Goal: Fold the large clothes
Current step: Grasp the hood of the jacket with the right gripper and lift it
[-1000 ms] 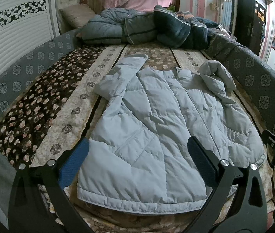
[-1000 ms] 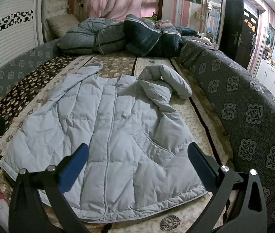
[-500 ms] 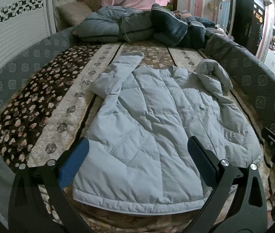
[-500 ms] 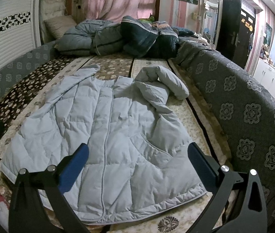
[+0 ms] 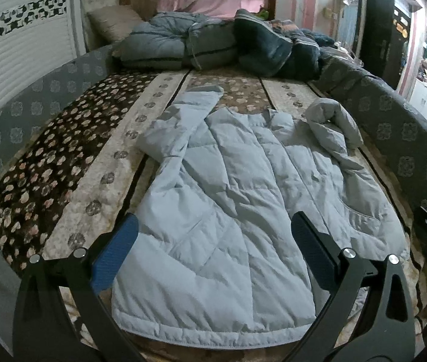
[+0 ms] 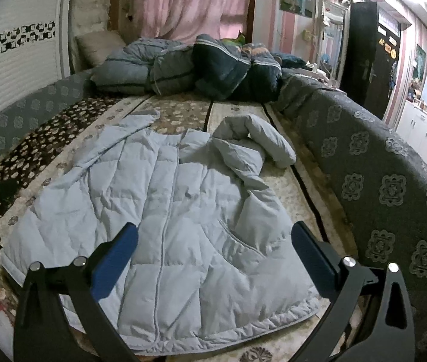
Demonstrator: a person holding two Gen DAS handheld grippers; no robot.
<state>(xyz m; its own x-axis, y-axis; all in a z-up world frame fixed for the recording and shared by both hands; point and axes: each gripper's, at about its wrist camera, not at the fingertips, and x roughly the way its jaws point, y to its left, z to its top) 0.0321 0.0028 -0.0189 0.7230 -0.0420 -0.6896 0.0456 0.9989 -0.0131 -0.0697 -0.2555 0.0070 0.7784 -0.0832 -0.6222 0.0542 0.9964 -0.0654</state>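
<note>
Left wrist view shows the pale blue padded coat [image 5: 228,211] lying flat on the bed [image 5: 71,163], slightly farther off than a second ago. Both the left claw [image 5: 213,250] and right claw [image 6: 213,250] hang wide and empty above its hem, so folding has not begun.

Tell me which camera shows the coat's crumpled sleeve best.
The right wrist view. There the crumpled sleeve sits near the middle, its bent roll and cuff end plainly visible against the bedspread. The left wrist view shows the same sleeve farther toward the right side and more squashed by the lens, so its fold is harder to read.
</note>
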